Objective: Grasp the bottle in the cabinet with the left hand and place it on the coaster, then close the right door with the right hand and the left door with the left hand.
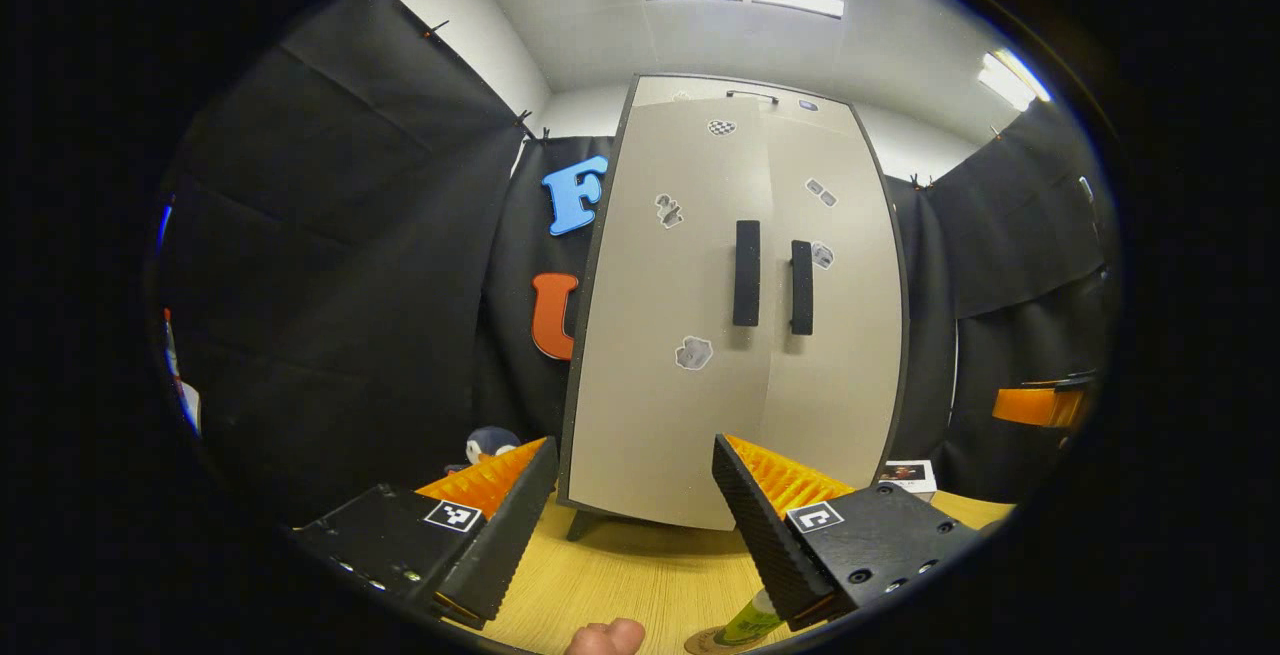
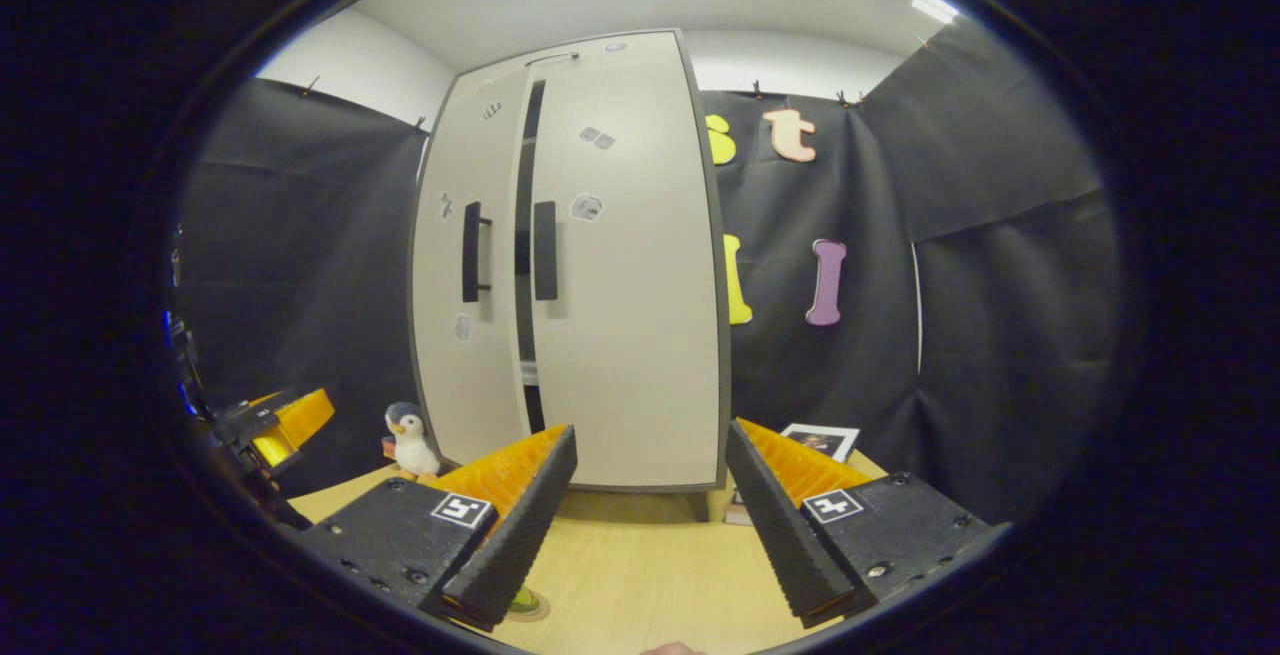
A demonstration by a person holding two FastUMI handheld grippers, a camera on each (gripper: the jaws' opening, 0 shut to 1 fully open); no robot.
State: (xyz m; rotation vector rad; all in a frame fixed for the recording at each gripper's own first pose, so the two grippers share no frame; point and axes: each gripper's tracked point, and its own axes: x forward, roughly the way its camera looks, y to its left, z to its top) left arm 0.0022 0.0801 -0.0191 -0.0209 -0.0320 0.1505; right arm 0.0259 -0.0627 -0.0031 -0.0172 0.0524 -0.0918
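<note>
The tall grey cabinet (image 1: 650, 355) stands on the wooden table. In the right gripper view its right door (image 2: 630, 315) lies flush, while the left door (image 2: 465, 355) stands slightly ajar, with a dark gap between them. Each door carries a black handle (image 1: 746, 272). My left gripper (image 1: 634, 445) is open in front of the left door, touching nothing. Low beside its finger a green bottle (image 1: 750, 620) stands on a round coaster (image 1: 708, 643). My right gripper (image 2: 652, 430) is open before the right door, apart from it. The bottle's base (image 2: 522, 597) peeks out behind its finger.
A penguin toy (image 2: 410, 440) sits left of the cabinet's foot. A photo card (image 2: 820, 440) leans at the cabinet's right. The left gripper (image 2: 280, 425) shows at the left edge of the right gripper view. A fingertip (image 1: 605, 638) shows at the bottom.
</note>
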